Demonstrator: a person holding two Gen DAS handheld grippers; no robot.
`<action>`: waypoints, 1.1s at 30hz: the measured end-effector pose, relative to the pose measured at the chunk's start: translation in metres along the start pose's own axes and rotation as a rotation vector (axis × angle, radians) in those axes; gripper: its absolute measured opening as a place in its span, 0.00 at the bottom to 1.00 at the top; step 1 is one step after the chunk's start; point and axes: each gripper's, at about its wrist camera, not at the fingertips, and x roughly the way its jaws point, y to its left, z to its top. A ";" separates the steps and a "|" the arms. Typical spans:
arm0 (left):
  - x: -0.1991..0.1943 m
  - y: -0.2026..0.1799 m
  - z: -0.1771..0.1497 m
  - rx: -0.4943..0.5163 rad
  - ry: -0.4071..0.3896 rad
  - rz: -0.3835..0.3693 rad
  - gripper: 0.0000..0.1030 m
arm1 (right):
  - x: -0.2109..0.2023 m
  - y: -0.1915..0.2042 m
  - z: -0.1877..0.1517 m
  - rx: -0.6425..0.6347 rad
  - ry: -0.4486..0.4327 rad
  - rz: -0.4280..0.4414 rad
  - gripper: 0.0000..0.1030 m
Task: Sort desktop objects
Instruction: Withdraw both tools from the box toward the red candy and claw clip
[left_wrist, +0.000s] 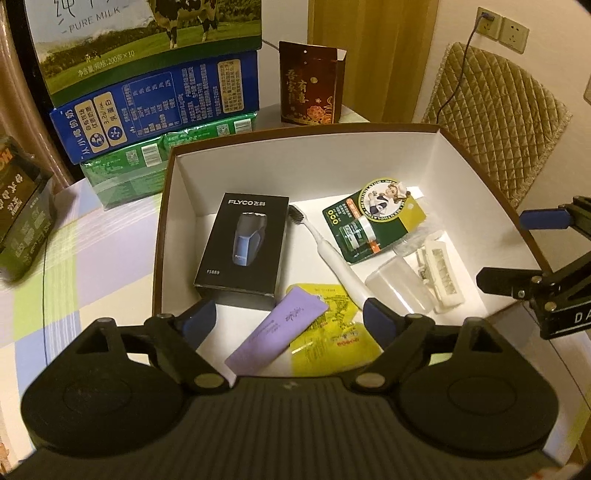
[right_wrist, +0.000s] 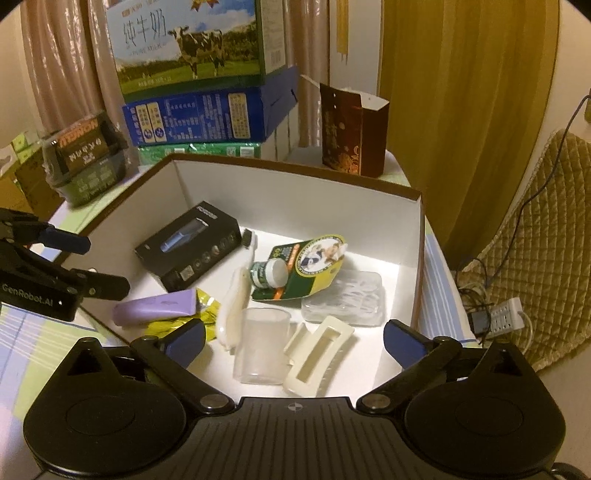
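A brown cardboard box with white inside walls (left_wrist: 258, 166) (right_wrist: 295, 199) holds the objects. In it lie a black shaver box (left_wrist: 243, 243) (right_wrist: 188, 243), a white toothbrush (left_wrist: 332, 251), a green card pack with a small bottle (left_wrist: 373, 225) (right_wrist: 295, 266), a clear cup (left_wrist: 399, 288) (right_wrist: 262, 347), a cream hair clip (left_wrist: 443, 273) (right_wrist: 317, 358), a purple tube (left_wrist: 280, 332) (right_wrist: 155, 306) and a yellow sachet (left_wrist: 332, 339). My left gripper (left_wrist: 288, 317) hangs open above the tube, holding nothing. My right gripper (right_wrist: 295, 338) stands wide open above the cup and clip, empty.
Stacked milk cartons (left_wrist: 147, 74) (right_wrist: 199, 92) and a brown paper carton (left_wrist: 310, 81) stand behind the box. A dark snack pack (left_wrist: 22, 214) sits at the left. A quilted chair (left_wrist: 495, 110), cables and a power strip (right_wrist: 502, 317) lie to the right.
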 end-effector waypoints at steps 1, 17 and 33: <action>-0.003 -0.001 -0.002 0.001 0.002 0.000 0.81 | -0.003 0.001 -0.001 0.002 -0.005 0.003 0.98; -0.052 -0.014 -0.039 0.007 -0.022 -0.016 0.81 | -0.049 0.025 -0.036 0.023 -0.035 0.040 0.98; -0.067 -0.038 -0.112 0.012 0.069 -0.050 0.81 | -0.065 0.042 -0.104 0.076 0.060 0.050 0.98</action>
